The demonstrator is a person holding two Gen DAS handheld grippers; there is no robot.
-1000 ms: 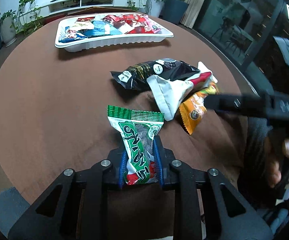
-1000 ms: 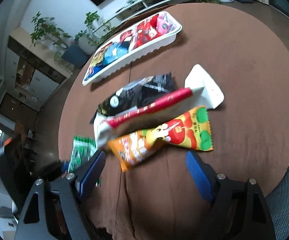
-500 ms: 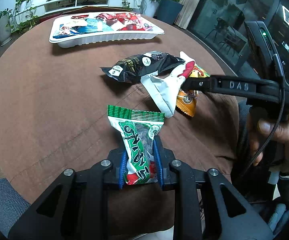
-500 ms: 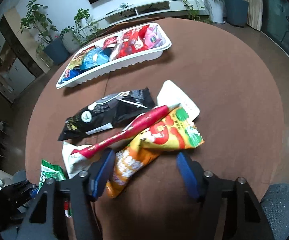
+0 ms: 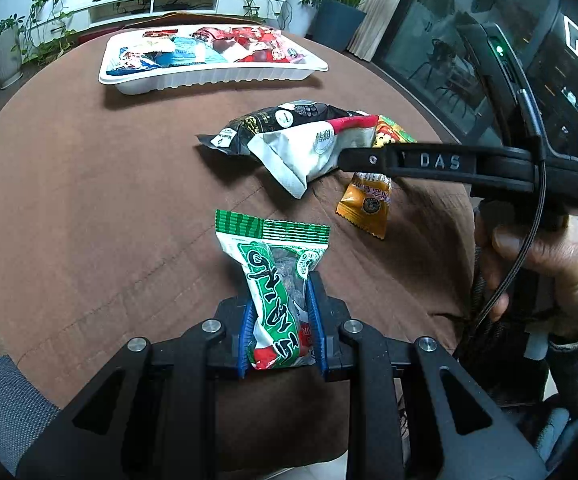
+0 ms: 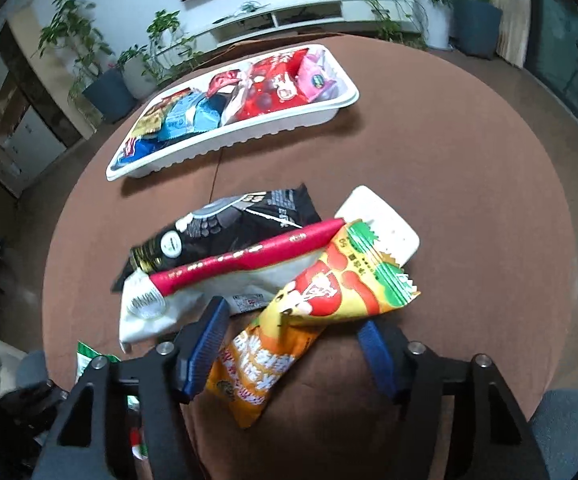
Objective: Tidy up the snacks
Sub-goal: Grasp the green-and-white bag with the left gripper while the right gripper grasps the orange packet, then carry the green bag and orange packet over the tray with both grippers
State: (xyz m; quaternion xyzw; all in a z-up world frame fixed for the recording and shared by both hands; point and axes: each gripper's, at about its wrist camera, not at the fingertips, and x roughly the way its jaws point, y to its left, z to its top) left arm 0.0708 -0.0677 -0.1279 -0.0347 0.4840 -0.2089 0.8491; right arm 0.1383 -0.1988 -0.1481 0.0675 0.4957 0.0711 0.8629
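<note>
- The green packet (image 5: 279,300) is clamped between the blue pads of the left gripper (image 5: 281,320), lifted off the brown table (image 5: 89,200); its striped sealed end points away from the gripper toward the white tray (image 5: 213,76), so its long axis runs along the fingers.
- The right gripper (image 6: 289,344) is held with its jaws wide apart, straddling the lower half of the orange packet (image 6: 301,320), which does not appear to be pinched yet.
- The orange packet is laid diagonally in the right wrist view, its green-and-red end pointing up and right, its orange end down toward the gripper; its upper part is rested on the white-and-red packet (image 6: 229,276), which is itself overlapped with the black packet (image 6: 225,228).
- For a clean grasp, the fingers are best closed across the narrow width of the orange packet, low on its body, so that the neighbouring white-and-red packet is not caught as well.
- A lift straight up is advised, since the pile could be dragged along otherwise.
- The tray, set at the far side of the table and already filled with wrapped snacks, is judged to be the destination for both packets.
</note>
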